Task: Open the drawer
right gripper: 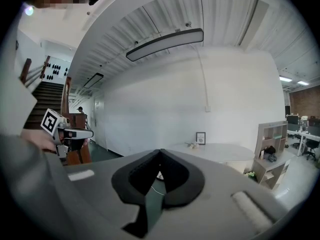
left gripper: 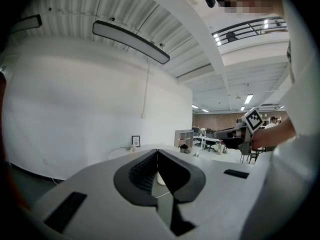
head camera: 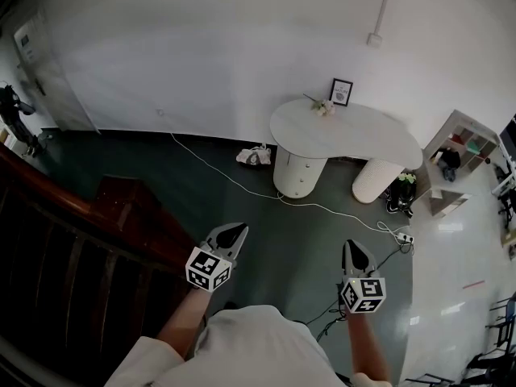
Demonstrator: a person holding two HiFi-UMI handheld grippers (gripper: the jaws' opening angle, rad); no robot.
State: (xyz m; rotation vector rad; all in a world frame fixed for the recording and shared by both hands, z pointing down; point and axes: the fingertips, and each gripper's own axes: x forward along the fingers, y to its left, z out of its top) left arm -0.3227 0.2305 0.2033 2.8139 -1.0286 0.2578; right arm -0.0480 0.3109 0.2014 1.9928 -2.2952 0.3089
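Note:
A white, kidney-shaped table [head camera: 347, 131] stands across the room on two rounded pedestals. The left pedestal [head camera: 300, 174] has faint horizontal seams like drawer fronts, and nothing on it stands out. Both grippers are held in front of the person's body, far short of the table. My left gripper [head camera: 234, 234] is shut with nothing in it, its black pads meeting at the tip [left gripper: 157, 151]. My right gripper [head camera: 355, 252] is also shut and empty [right gripper: 160, 151]. Each gripper shows in the other's view: the right gripper [left gripper: 235, 134] and the left gripper [right gripper: 75, 133].
A dark wooden stair railing [head camera: 72, 216] runs along the left. A white cable [head camera: 242, 180] crosses the dark green floor to a power strip [head camera: 403, 238]. A bag [head camera: 255, 156] lies by the pedestal, a picture frame [head camera: 341, 92] stands on the table, and a white shelf unit [head camera: 463, 147] is at the right.

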